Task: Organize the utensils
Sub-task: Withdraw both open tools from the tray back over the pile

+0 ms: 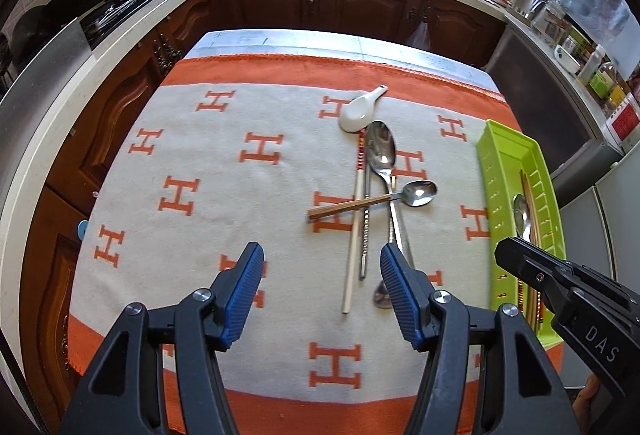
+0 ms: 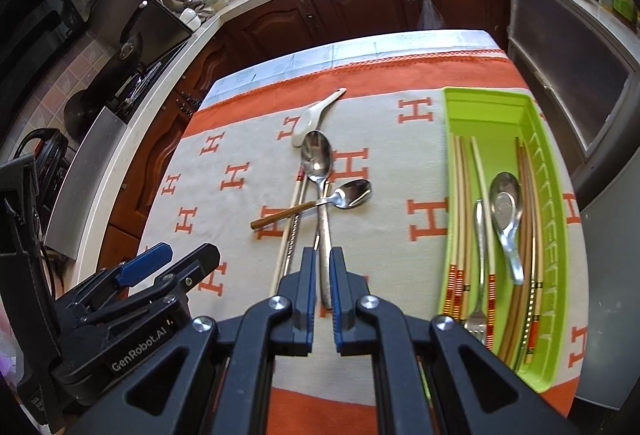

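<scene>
Your right gripper point(image 2: 322, 267) has its jaws nearly closed around the big metal spoon's handle point(image 2: 325, 235), left of the green tray point(image 2: 554, 219). Your left gripper point(image 1: 322, 275) hangs wide open. Farther out, the white ceramic spoon point(image 1: 359, 110).

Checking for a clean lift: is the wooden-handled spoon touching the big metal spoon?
Touching. In the right wrist view the wooden-handled spoon lies across the big metal spoon, its neck crossing that handle with no gap; the left wrist view shows the same crossing.
</scene>
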Motion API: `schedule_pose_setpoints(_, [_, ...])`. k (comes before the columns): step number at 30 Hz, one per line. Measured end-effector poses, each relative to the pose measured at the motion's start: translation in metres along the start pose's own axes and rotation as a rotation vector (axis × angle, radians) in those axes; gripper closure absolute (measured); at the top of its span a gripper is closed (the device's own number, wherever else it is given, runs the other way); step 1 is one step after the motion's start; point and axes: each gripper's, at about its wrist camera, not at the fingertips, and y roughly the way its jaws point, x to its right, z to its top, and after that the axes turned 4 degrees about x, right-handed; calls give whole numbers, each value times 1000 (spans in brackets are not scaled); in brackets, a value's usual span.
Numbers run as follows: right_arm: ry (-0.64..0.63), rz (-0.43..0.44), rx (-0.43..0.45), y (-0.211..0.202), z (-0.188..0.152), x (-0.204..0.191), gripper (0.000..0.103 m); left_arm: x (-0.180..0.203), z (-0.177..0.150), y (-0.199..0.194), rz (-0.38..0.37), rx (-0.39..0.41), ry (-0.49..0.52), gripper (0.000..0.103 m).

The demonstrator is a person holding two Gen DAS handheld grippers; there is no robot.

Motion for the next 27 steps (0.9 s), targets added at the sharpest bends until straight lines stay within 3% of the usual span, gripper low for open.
schedule_pose_setpoints(12, [-9, 8, -64, 38, -2, -18, 96, -28, -4, 18, 37, -22, -22, 44])
schedule_pose_setpoints(27, [47, -26, -135, 84, 2, 1, 96, -30, 9, 54, 44, -39, 3, 41])
